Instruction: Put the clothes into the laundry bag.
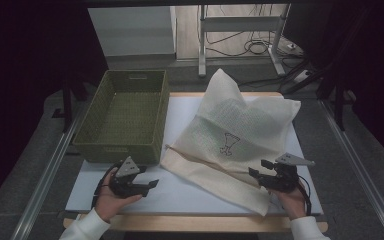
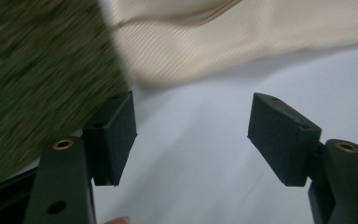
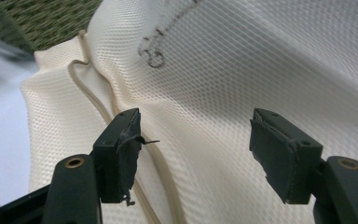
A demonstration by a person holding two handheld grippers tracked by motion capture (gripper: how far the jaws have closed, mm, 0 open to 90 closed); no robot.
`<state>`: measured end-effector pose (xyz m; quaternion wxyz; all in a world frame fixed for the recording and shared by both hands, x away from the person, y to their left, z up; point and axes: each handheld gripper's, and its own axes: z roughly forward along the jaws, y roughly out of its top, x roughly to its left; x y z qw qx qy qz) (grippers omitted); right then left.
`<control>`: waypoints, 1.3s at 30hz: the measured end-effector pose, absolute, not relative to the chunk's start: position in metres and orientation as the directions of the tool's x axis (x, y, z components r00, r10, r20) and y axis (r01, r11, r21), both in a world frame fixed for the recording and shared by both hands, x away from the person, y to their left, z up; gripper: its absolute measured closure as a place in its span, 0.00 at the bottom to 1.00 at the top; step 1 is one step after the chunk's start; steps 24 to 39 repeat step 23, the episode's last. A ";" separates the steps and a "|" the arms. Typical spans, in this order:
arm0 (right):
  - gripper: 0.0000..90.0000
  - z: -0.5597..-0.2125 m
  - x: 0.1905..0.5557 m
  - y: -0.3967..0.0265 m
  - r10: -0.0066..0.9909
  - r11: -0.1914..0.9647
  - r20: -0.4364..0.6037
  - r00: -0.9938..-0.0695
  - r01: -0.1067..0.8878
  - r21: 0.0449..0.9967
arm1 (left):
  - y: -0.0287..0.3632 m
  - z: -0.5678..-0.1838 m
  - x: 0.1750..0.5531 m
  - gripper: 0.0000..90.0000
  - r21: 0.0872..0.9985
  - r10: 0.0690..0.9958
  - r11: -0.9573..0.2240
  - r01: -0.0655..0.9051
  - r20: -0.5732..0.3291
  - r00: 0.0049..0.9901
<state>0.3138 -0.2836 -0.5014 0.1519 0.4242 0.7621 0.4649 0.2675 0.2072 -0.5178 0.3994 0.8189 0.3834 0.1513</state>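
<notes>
Both grippers spread, holding nothing. Right gripper (image 1: 258,170) is nearing the cloth bag (image 1: 235,135) lower right; left gripper (image 1: 149,180) lower left. Pinch the hem squarely, avoiding the drawstring (image 3: 156,158).

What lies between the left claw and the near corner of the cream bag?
Nothing: in the high view, bare white table top separates the open left claw from the cream bag. The left gripper view shows the same bare stretch.
</notes>
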 end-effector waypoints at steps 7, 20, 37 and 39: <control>0.37 -0.506 0.317 -0.291 0.802 0.201 0.163 -0.574 0.516 0.833 | 0.224 -0.520 0.269 0.34 0.772 0.800 -0.336 0.540 -0.068 0.596; 0.37 -0.506 0.319 -0.288 0.799 0.240 0.118 -0.589 0.493 0.836 | 0.224 -0.522 0.272 0.34 0.768 0.812 -0.330 0.549 -0.065 0.580; 0.36 -0.505 0.318 -0.288 0.800 0.245 0.110 -0.591 0.488 0.838 | 0.225 -0.523 0.272 0.33 0.769 0.813 -0.332 0.546 -0.060 0.579; 0.36 -0.505 0.318 -0.288 0.800 0.245 0.110 -0.591 0.488 0.838 | 0.225 -0.523 0.272 0.33 0.769 0.813 -0.332 0.546 -0.060 0.579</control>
